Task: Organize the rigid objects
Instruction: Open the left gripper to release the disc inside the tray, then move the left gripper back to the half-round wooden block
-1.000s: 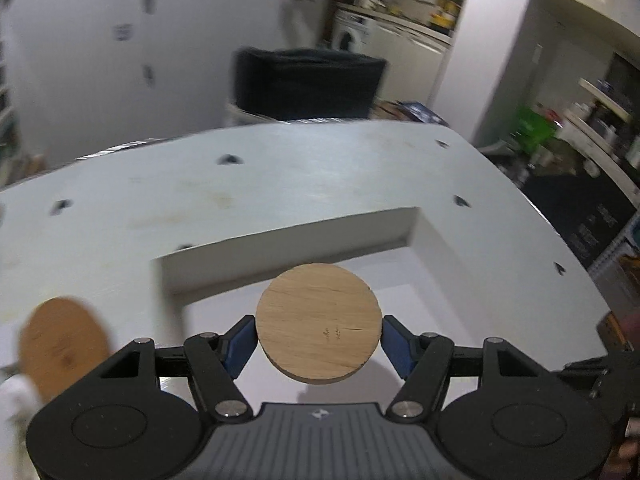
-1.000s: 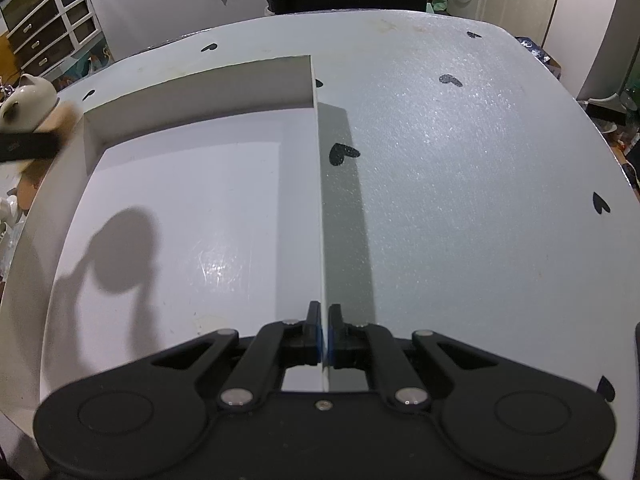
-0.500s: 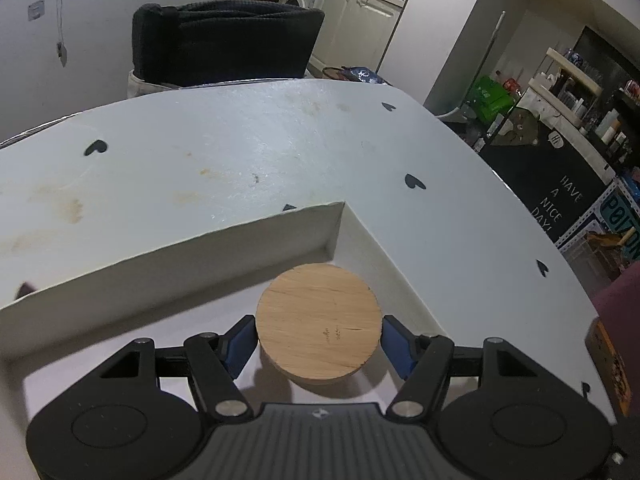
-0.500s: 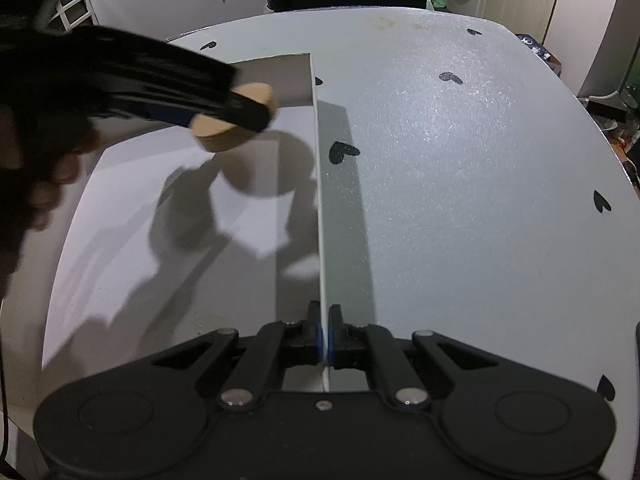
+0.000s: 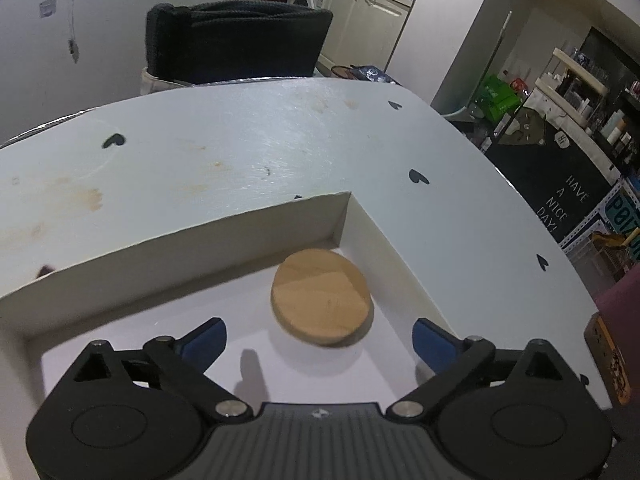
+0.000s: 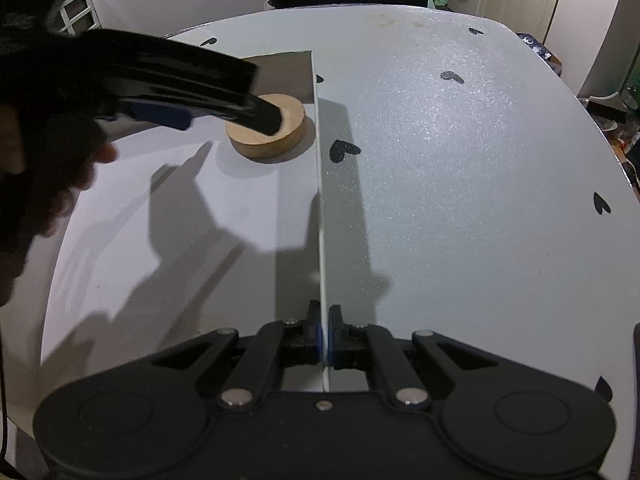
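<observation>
A round wooden disc (image 5: 322,296) lies flat on the floor of the white box, in its far right corner (image 5: 344,216). My left gripper (image 5: 320,342) hovers just short of the disc. Its jaws are opening, the blue pads (image 5: 430,344) stand wide apart, and nothing is pressed between them. In the right wrist view the disc (image 6: 280,136) sits beside the box's right wall (image 6: 318,200), partly hidden by the left gripper's black fingers (image 6: 256,114). My right gripper (image 6: 323,332) is shut on the near end of that thin wall.
The box rests on a grey-white table (image 6: 460,160) with small black heart marks. A black chair back (image 5: 240,40) stands beyond the far edge. A brown wooden item (image 5: 608,360) shows at the right rim. A person's hand (image 6: 60,184) holds the left gripper.
The left gripper carried the disc down into the box's far right corner and opened; the disc now lies on the box floor. The right gripper has kept still on the wall.
</observation>
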